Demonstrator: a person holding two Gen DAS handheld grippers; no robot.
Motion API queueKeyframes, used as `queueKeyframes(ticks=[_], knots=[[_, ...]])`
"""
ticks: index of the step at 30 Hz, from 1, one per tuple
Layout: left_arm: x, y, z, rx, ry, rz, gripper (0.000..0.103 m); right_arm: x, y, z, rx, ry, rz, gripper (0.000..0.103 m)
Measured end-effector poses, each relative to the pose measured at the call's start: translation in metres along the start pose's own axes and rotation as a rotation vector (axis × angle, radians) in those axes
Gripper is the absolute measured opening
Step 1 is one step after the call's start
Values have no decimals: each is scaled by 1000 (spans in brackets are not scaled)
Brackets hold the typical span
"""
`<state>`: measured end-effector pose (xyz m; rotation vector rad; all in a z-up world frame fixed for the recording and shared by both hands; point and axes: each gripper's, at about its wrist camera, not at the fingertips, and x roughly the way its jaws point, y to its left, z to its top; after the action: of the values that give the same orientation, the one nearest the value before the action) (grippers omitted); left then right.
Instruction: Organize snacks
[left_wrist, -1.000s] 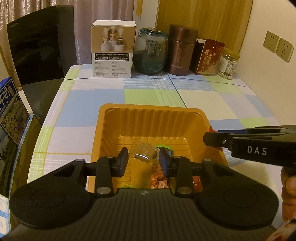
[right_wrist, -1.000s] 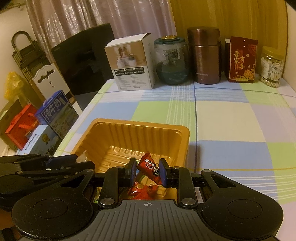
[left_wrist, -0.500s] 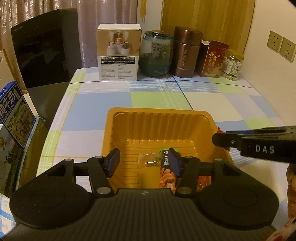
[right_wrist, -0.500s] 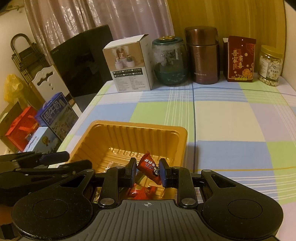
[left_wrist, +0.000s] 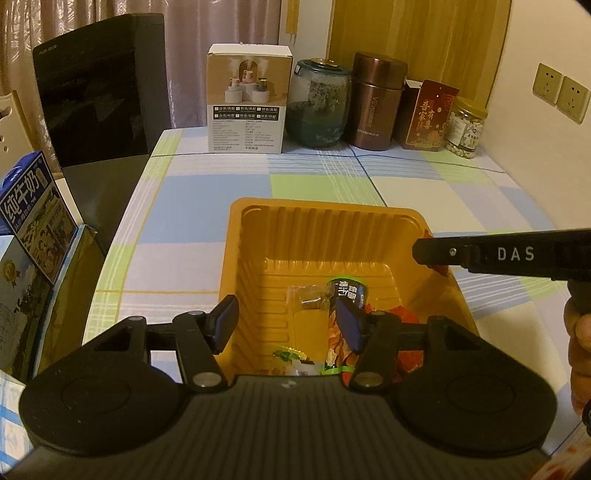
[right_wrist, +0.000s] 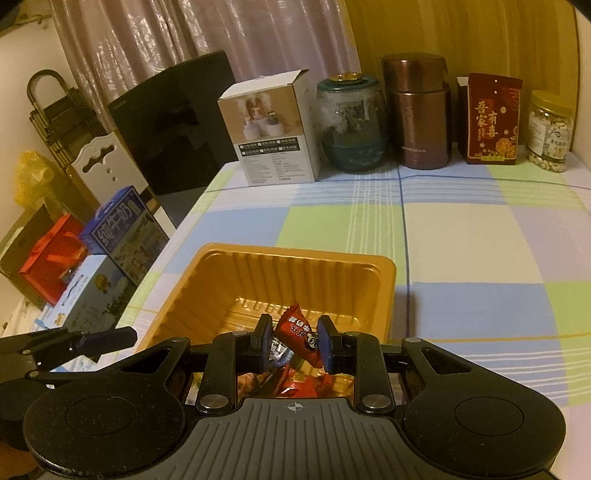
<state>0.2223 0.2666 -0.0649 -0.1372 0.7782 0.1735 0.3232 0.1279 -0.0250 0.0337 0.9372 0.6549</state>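
An orange plastic tray (left_wrist: 325, 208) (right_wrist: 295, 254) sits on the checked tablecloth, close in front of both grippers. My left gripper (left_wrist: 288, 317) hangs open over the tray's near end with nothing pressed between its pads. Below it in the tray lie a clear-wrapped snack (left_wrist: 306, 299), a green-topped packet (left_wrist: 347, 291) and red wrappers (right_wrist: 295, 384). My right gripper (right_wrist: 294, 338) is shut on a red snack packet (right_wrist: 299, 330) above the tray's near right side. In the left wrist view it reaches in from the right (left_wrist: 424, 251).
Along the table's far edge stand a white box (left_wrist: 247, 99), a glass jar (left_wrist: 319, 103), a brown canister (left_wrist: 375, 103), a red packet (left_wrist: 428, 114) and a jar of nuts (left_wrist: 463, 127). Milk cartons (left_wrist: 33, 210) and a black chair (left_wrist: 96, 92) are at the left.
My left gripper has opened and let the clear-wrapped snack drop into the tray, then drawn back a little. The right gripper has kept still with the red packet in it.
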Motion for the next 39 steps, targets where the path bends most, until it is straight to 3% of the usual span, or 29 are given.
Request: queueKeyframes(ticks=[7,10,11,12,13,29,34,39], knots=[[-1,2,-1,-7,-4,-1,56,2,7,2,-9,-4,11,27],[-2,2,-1,-5,-4,2,62,2,4,3,30,-18,69,29],[-3,2,-1,-4,-5,5,67,2,2,4,53,-21,92,41],[-3,2,-2,-4,-7,8,68,1,0,5,80,-28,104,62],[-4,3,-2,-5,-8,9,69,-1,-2,5,99,-39,103,68],[-51,-8,-23,-48,-36,28,96,-58,-25,-21,176,-53,-11,69],[-83,-12,-33,-77,-50,21,102,-89,-16,-37,180,-55,-16,69],[-117,-18,-42,-102,-66,34,103,-123,-4,-53,172,-60,-20,69]])
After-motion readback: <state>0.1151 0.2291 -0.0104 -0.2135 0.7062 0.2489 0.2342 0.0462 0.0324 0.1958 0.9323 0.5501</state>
